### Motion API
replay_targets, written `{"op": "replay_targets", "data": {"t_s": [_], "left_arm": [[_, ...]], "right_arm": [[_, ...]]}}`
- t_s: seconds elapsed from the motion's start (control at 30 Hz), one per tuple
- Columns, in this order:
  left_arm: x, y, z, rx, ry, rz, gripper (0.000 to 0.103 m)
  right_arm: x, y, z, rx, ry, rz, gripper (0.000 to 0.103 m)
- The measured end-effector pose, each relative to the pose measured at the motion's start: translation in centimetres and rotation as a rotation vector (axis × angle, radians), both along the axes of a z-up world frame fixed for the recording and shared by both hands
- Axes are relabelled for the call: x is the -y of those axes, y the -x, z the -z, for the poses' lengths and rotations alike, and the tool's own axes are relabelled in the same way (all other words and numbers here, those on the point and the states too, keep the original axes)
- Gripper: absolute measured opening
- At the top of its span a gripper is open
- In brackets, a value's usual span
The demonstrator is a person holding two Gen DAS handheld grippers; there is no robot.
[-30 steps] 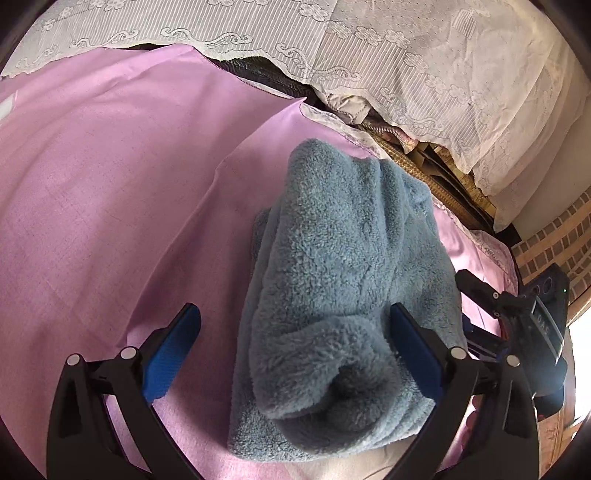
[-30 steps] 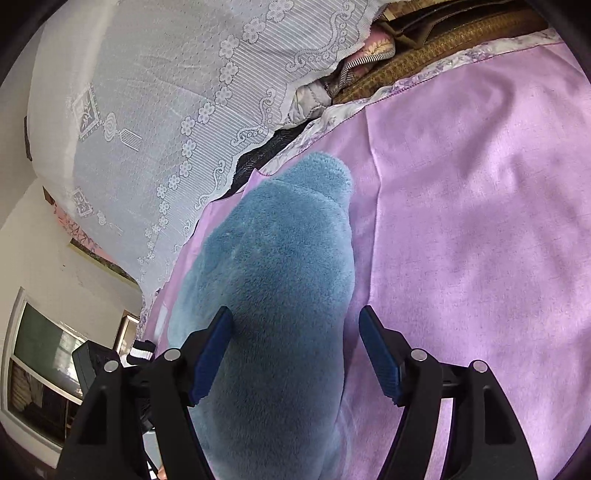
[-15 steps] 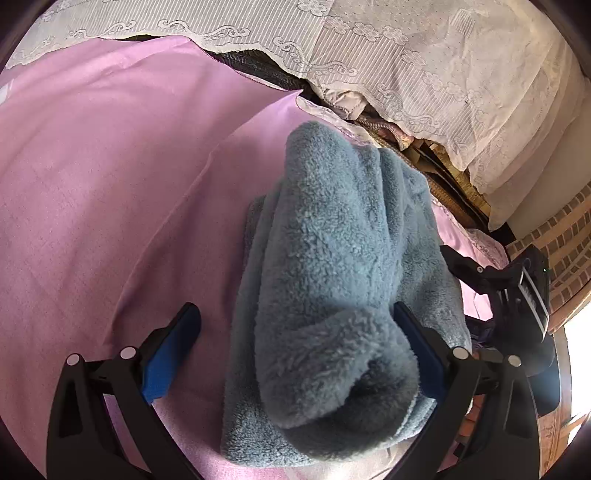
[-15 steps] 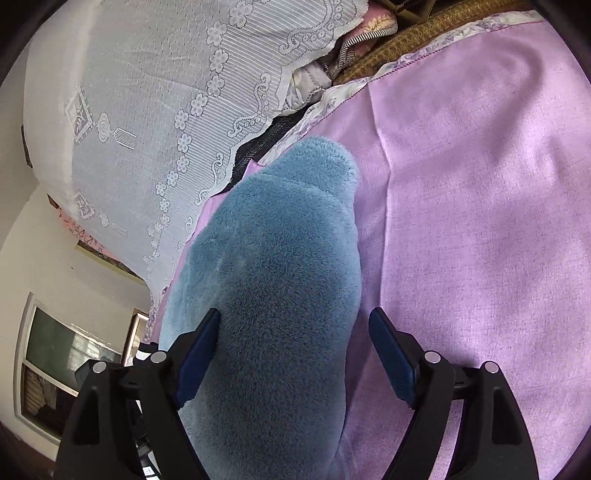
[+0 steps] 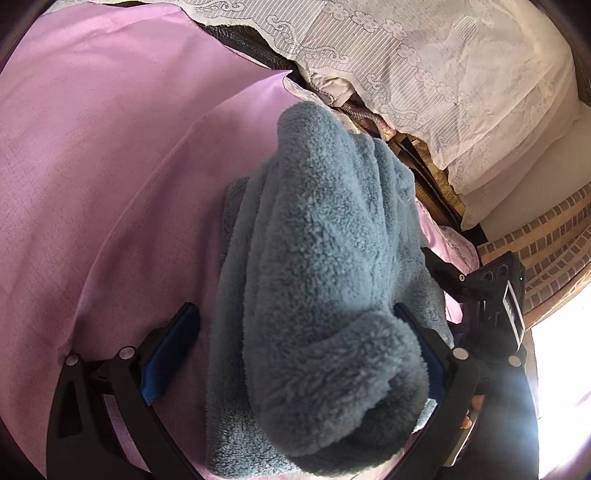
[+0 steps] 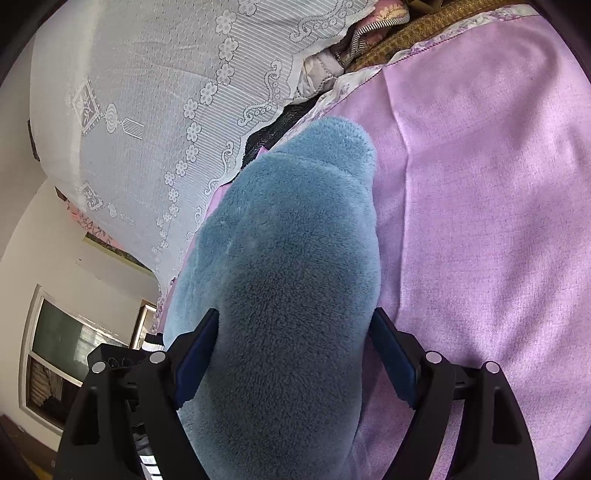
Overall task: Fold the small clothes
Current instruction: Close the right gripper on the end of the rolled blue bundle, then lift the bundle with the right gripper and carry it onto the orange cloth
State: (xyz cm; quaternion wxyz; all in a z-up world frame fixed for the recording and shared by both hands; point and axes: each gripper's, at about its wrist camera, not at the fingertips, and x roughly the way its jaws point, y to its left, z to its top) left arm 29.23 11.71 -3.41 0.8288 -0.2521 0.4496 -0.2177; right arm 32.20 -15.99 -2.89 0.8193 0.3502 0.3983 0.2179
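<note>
A fluffy blue-grey garment (image 5: pixel 317 266) lies bunched in a folded roll on the pink bedsheet (image 5: pixel 92 155). My left gripper (image 5: pixel 295 343) is wide open, its blue pads either side of the garment's near end; the right pad touches the fleece, the left pad stands apart over the sheet. In the right wrist view the same garment (image 6: pixel 288 280) fills the space between the pads of my right gripper (image 6: pixel 295 354), which is open and straddles it from the other end. The right gripper's body (image 5: pixel 491 295) shows beyond the garment in the left wrist view.
White lace-covered pillows (image 5: pixel 424 74) and bedding (image 6: pixel 166 110) are stacked along the sheet's far edge, with a woven mat (image 6: pixel 417 33) and dark fabric under them. A brick wall (image 5: pixel 554 243) and a window (image 6: pixel 59 350) lie beyond the bed.
Both grippers have moved closer in over the garment, which now looms larger between their pads. Both remain open.
</note>
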Motion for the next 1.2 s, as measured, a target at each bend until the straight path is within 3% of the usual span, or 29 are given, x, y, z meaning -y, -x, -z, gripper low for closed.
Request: {"op": "replay_targets", "data": {"t_s": [0.13,0.23,0.47,0.5,0.57,0.67,0.93,1.2], "left_arm": [[0.1,0.1,-0.1,0.000,0.033,0.018,0.096],[0.4,0.5,-0.3,0.005,0.058,0.046,0.085],[0.3,0.3,0.3,-0.012,0.089,0.048,0.086],[0.4,0.5,0.2,-0.003,0.084,0.046,0.084],[0.6,0.8,-0.1,0.019,0.073,0.047,0.070],[1.0,1.4,-1.0,0.065,0.037,0.038,0.061],[1.8,3.0,-3.1,0.134,-0.007,0.033,0.057],[4.7,6.9,-6.4,0.219,-0.050,0.063,0.057]], "right_arm": [[-0.3,0.1,0.0,0.011,0.017,0.000,0.083],[-0.4,0.0,0.0,0.011,0.009,-0.011,0.078],[-0.7,-0.2,0.1,0.011,0.015,-0.029,0.076],[-0.7,-0.2,0.1,0.013,0.014,-0.030,0.072],[-1.0,0.0,-0.2,0.029,0.030,-0.029,0.065],[-1.8,0.7,-1.5,0.088,0.111,-0.028,0.057],[-2.2,3.1,-4.6,0.216,0.206,-0.005,0.052],[0.4,7.7,-7.8,0.286,0.218,0.028,0.052]]}}
